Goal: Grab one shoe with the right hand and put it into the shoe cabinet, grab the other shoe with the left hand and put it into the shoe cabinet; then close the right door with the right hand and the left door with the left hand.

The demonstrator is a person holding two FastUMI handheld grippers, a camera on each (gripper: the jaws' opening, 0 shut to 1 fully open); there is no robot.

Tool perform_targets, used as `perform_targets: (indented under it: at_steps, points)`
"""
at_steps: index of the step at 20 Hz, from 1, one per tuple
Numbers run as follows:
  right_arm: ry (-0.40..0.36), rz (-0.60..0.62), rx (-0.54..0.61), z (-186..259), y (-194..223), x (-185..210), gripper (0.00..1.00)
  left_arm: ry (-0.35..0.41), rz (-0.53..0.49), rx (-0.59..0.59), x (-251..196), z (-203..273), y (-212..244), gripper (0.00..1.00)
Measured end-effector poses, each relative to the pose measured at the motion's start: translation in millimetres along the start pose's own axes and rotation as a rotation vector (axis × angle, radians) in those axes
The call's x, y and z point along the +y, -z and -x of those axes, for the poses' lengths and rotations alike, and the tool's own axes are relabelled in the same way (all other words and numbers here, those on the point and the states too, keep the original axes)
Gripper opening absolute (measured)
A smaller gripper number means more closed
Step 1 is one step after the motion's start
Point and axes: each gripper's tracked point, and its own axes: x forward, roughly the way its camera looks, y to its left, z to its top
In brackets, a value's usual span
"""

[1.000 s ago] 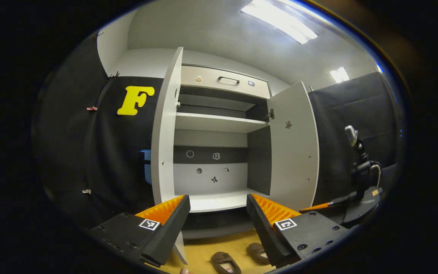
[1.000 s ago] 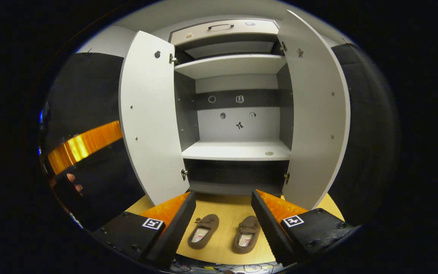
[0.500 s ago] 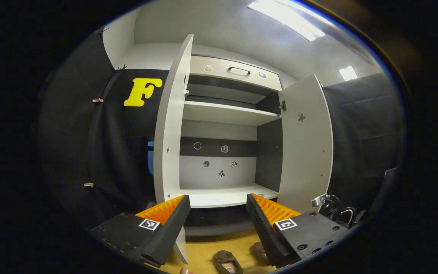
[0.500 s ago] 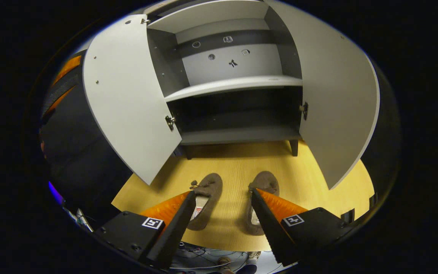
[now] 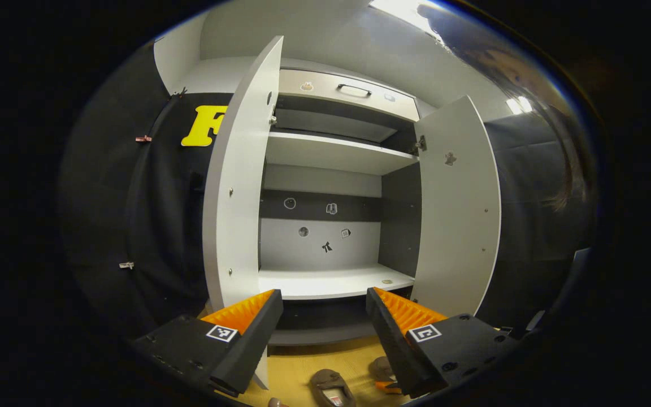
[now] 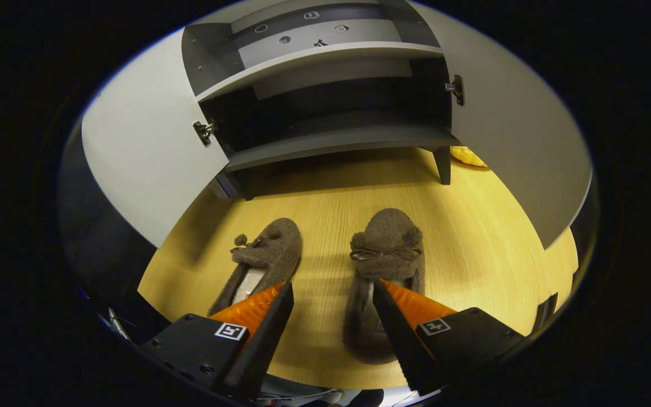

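My left hand-held gripper (image 5: 324, 302) faced the open shoe cabinet (image 5: 331, 169); my right hand-held gripper (image 6: 330, 294), jaws wide and empty, had dropped over both shoes (image 6: 385, 249) on the floor (image 6: 472, 249).

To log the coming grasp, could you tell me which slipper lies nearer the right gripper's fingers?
The right-hand brown slipper: the open right gripper has one fingertip over its opening, while the left slipper sits aside.

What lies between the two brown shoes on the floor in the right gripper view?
Bare wooden floor lies between the left shoe and the right shoe, seen in the right gripper view.
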Motion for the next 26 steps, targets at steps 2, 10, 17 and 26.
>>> perform_targets:
  at_steps: [2, 10, 17, 26]
  points:
    - [0.009, 0.001, 0.009, -13, 3, -4, 0.93, -0.001, -0.004, 0.033, -2, -5, 13, 0.94]
    - [0.014, -0.059, 0.045, -34, 8, -10, 0.71, -0.015, 0.018, 0.102, -4, -12, 41, 0.94]
    - [0.107, -0.043, 0.061, -66, 4, -28, 0.61, -0.045, 0.074, 0.135, 9, -16, 57, 0.94]
    - [0.093, 0.000, 0.093, -69, 5, -32, 0.40, -0.025, 0.088, 0.144, 11, -24, 62, 0.94]
